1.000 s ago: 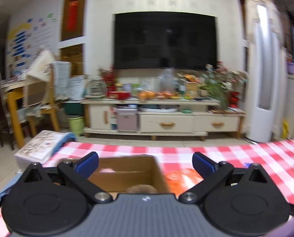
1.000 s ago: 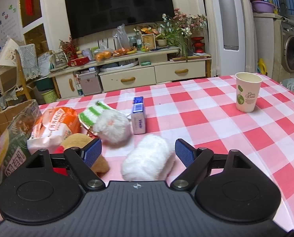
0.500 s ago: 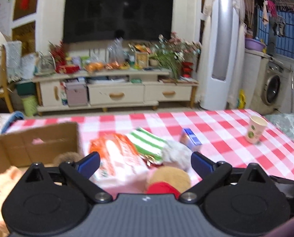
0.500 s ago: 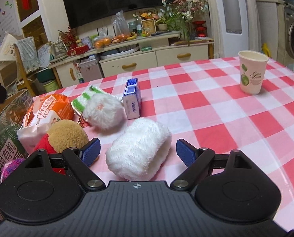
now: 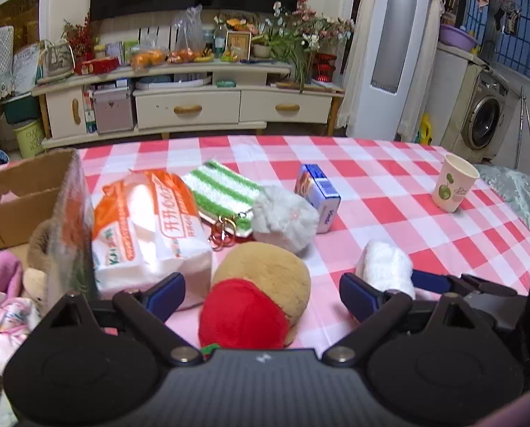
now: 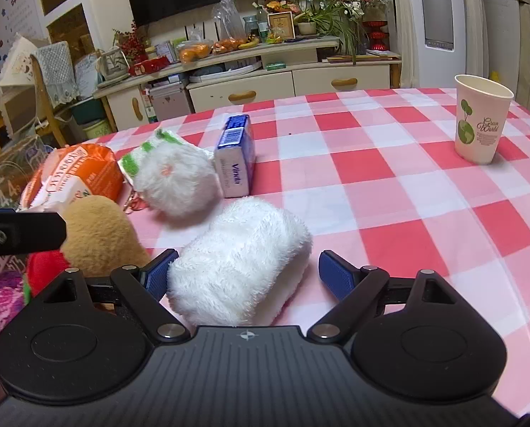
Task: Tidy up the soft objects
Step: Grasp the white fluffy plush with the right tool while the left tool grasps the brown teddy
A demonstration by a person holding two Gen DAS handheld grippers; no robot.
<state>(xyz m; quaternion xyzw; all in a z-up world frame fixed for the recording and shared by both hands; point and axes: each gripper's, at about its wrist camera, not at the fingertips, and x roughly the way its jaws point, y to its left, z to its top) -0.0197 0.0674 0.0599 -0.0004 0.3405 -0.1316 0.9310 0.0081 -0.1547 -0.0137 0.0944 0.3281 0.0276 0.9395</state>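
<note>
I have the white fluffy rolled towel [image 6: 241, 261] lying on the table between my right gripper [image 6: 245, 274]'s spread blue pads, its near end at about 6 o'clock in the right wrist view; the jaws stand wide and nothing is clamped. The left pad looks to be touching the pile, the right pad stands clear. I judge this the approach to a pick: next I need to close gently on the roll's middle, since it will squash, then lift

My left gripper [image 5: 261, 293] is likewise spread and empty, with the tan and red plush toy [image 5: 261, 291] between its pads. Past it, at 12 o'clock, sits a grey-white fur pompom with a keyring [image 5: 284, 211], a green and white striped knit pouch [image 5: 220, 190] behind it, and at 10 o'clock an orange and white plastic tissue pack [image 5: 147, 220]. The brown cardboard box [image 5: 22, 192] at 9 o'clock already holds soft things, so I take it as the destination

A small blue carton [image 6: 236, 156] and a white paper cup with green print [image 6: 480, 121] stand on the red and white checked tablecloth [image 6: 389, 192]; beyond are a cream TV cabinet [image 5: 190, 103] and a washing machine [image 5: 487, 117]
</note>
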